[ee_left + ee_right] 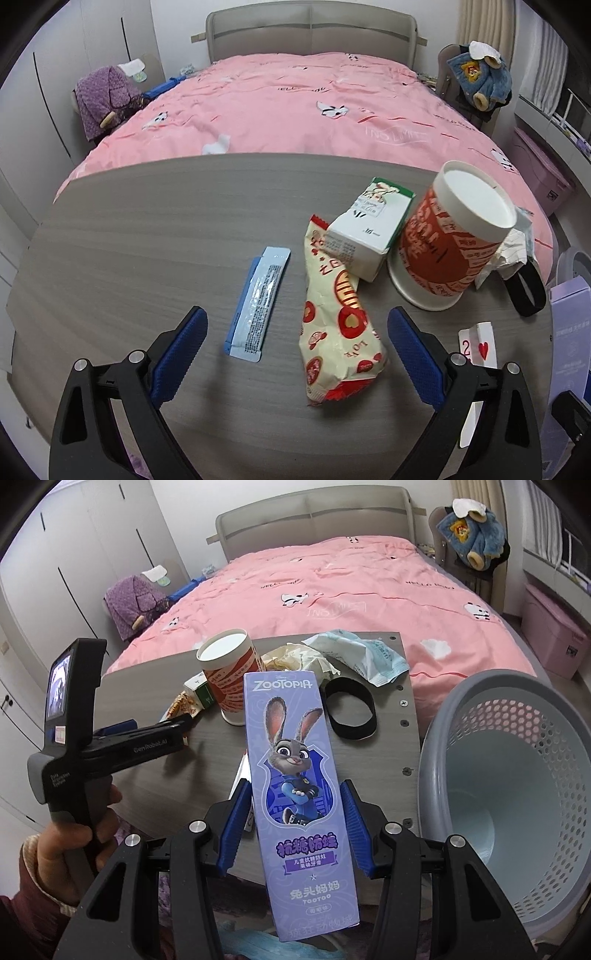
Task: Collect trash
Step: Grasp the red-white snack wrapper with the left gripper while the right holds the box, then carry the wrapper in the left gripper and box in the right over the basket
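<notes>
At the surface's right edge, the right gripper (293,825) clamps the light, stiff toothpaste box (295,786) mid-length; the left gripper (295,354) stands apart.

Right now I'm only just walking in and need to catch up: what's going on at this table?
A person is clearing trash with two handheld grippers. The right gripper is clamped on a purple Zootopia box, beside the grey basket. The left gripper hangs open over the table, around a snack wrapper and a blue sachet. A cup and carton wait.
</notes>
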`<control>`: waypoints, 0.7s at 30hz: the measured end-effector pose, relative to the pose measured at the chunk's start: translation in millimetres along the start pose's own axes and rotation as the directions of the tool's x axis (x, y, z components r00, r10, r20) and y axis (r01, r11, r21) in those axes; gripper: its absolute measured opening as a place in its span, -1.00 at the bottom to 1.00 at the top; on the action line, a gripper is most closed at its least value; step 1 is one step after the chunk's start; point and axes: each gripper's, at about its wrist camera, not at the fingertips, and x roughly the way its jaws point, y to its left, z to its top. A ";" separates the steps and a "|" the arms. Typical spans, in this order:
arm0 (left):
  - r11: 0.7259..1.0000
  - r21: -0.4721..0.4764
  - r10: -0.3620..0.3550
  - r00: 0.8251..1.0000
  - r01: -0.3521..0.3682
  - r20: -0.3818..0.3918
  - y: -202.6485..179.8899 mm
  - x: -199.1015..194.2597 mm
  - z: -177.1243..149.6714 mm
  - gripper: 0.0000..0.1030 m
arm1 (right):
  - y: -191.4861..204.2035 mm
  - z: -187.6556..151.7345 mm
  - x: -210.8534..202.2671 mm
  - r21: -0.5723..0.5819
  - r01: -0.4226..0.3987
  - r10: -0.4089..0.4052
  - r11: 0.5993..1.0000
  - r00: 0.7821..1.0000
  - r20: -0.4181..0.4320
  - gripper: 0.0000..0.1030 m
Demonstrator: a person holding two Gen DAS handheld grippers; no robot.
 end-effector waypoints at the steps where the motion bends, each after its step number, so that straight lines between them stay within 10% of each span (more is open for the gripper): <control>1: 1.000 0.005 -0.003 1.000 0.003 0.005 -1.2 -0.9 0.1 0.81 | 0.0 0.4 0.1 0.004 -0.001 0.001 1.000 1.000 0.000 -0.06; 8: 0.999 0.036 -0.036 0.999 0.036 -0.019 -9.8 2.7 -2.6 -0.25 | 0.4 -0.4 1.4 0.006 -0.004 0.004 1.000 1.000 -0.004 -0.06; 21: 0.997 0.011 -0.078 0.996 0.078 0.037 5.9 -30.1 -10.2 -0.37 | 0.4 -1.5 -1.6 0.013 -0.001 0.001 1.000 1.000 0.003 -0.06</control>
